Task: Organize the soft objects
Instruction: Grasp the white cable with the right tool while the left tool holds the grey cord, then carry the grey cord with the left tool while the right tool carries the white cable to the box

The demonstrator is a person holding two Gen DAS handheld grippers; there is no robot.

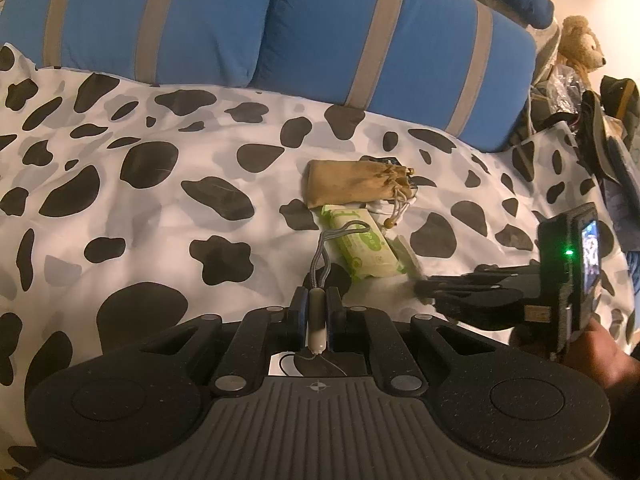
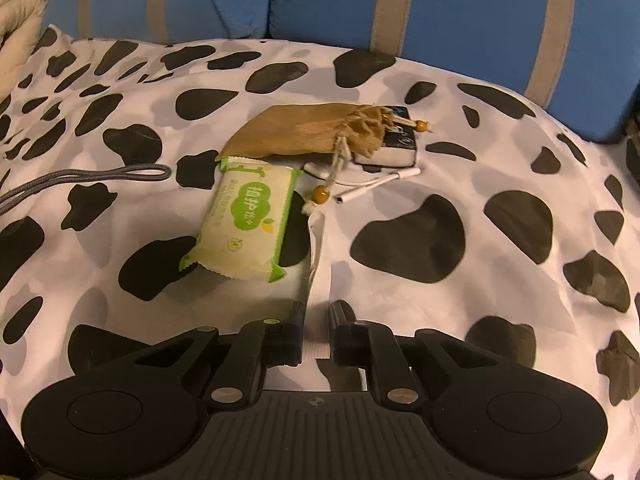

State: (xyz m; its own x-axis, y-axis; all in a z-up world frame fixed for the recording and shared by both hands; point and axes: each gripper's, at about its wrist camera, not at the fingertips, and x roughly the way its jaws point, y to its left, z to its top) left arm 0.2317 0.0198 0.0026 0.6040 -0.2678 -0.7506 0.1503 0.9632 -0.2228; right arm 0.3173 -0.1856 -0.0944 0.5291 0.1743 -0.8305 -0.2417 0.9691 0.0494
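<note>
Pinching a white strap, the right gripper was seen on the cow-print bed. A grey cord's plug was clamped in the left gripper. A green tissue pack lay near a tan pouch.

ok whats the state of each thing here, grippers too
left gripper: shut on the plug end of a grey braided cable
right gripper: shut on a white fabric strip
tan drawstring pouch: cinched shut, lying flat, partly over a small black and white device
green and white tissue pack: sealed, lying flat
white adapter cable: unplugged, loose
</note>
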